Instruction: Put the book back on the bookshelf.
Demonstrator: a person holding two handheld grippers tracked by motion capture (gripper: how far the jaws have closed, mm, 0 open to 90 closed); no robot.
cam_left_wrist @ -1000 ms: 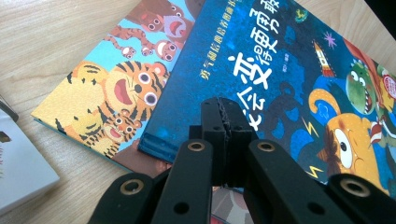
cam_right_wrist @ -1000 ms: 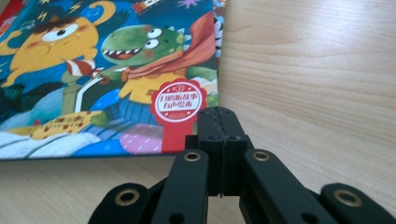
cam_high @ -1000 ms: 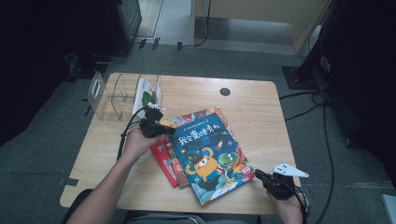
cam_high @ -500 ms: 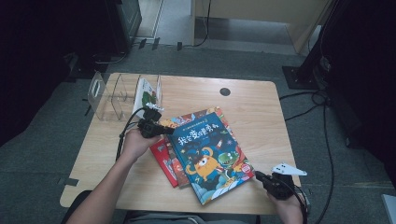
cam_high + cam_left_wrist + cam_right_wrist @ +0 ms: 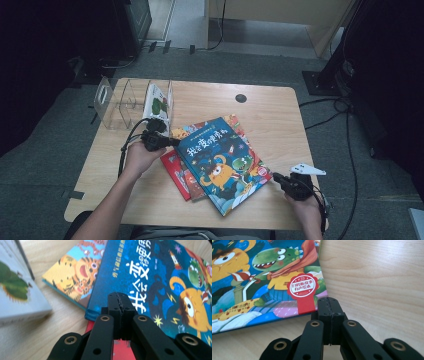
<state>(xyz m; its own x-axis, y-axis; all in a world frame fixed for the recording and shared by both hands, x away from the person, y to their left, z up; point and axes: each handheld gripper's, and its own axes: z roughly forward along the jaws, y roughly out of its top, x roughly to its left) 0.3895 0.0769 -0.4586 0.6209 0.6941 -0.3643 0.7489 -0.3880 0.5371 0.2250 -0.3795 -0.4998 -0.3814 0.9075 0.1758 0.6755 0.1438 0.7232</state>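
A clear rack (image 5: 117,102) is standing at the far left of the table (image 5: 270,107), well left of the blue book (image 5: 225,162), with a white book (image 5: 159,101) leaning upright in its right slot. The left gripper (image 5: 172,142) is resting at the blue book's upper left corner, its jaws pressed flat together and holding nothing; in the left gripper view its tips (image 5: 120,303) are lying over that corner. A tiger book (image 5: 75,272) is peeking out from under the blue book's far edge, and a red book (image 5: 181,172) is showing beneath its left side. The right gripper (image 5: 278,178) is sitting just beside the blue book's lower right corner, jaws likewise closed on nothing.
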